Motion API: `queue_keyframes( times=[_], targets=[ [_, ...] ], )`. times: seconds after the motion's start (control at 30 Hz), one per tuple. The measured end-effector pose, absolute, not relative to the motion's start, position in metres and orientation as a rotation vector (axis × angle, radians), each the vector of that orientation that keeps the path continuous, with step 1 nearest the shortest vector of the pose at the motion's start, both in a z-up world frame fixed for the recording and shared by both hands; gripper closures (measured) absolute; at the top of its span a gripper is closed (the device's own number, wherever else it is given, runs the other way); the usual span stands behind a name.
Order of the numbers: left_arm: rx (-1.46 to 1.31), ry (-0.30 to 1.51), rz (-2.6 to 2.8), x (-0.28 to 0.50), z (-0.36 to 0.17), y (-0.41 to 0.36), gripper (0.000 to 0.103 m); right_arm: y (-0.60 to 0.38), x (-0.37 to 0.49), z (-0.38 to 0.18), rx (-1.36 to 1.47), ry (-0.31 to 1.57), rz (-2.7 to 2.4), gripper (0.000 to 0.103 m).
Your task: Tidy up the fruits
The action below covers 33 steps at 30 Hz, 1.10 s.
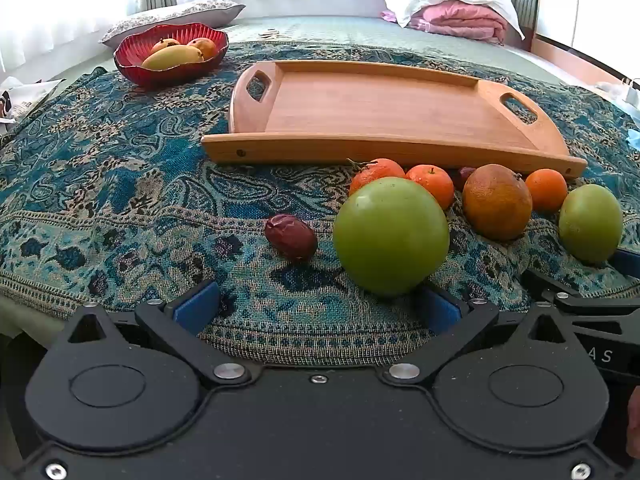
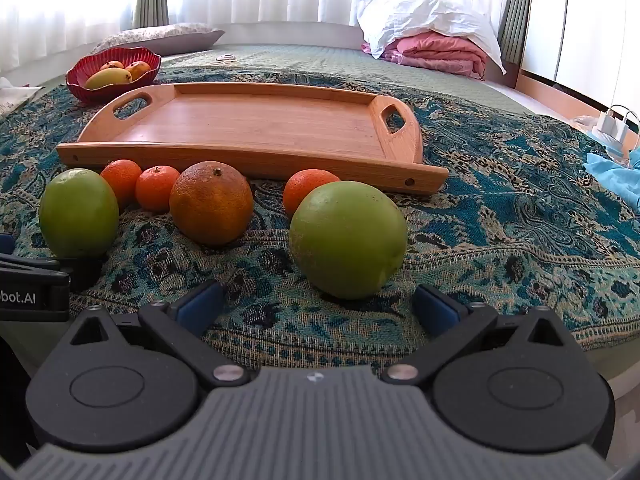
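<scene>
On a blue patterned cloth lie two green fruits, a large orange, three small tangerines and a dark red date. In the left wrist view my left gripper (image 1: 318,306) is open; a green fruit (image 1: 391,236) sits just ahead of its right finger, the date (image 1: 291,237) left of it. The large orange (image 1: 497,207) and a tangerine (image 1: 431,185) lie behind. In the right wrist view my right gripper (image 2: 318,308) is open with the other green fruit (image 2: 348,239) just ahead, between the fingers' lines. The wooden tray (image 2: 256,156) lies beyond, holding nothing.
A red bowl (image 1: 132,62) with mangoes stands at the back left. Pillows and pink bedding (image 2: 436,52) lie far back. A light blue cloth (image 2: 612,178) and a white charger lie at the right edge. The left gripper's body (image 2: 32,280) shows beside the right one.
</scene>
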<state>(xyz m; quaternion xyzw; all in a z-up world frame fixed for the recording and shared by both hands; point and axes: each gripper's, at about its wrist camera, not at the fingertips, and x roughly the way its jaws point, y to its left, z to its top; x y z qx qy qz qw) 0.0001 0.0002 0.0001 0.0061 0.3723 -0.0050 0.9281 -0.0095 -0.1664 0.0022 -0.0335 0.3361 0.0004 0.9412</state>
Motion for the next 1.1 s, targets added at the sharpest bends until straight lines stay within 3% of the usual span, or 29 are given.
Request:
queue_keyframes(
  times=[1.1],
  targets=[
    [0.018, 0.76, -0.008, 0.0001, 0.0, 0.0, 0.0, -0.1664, -0.0103, 0.0026, -0.07, 0.684, 0.0, 0.0]
  ],
)
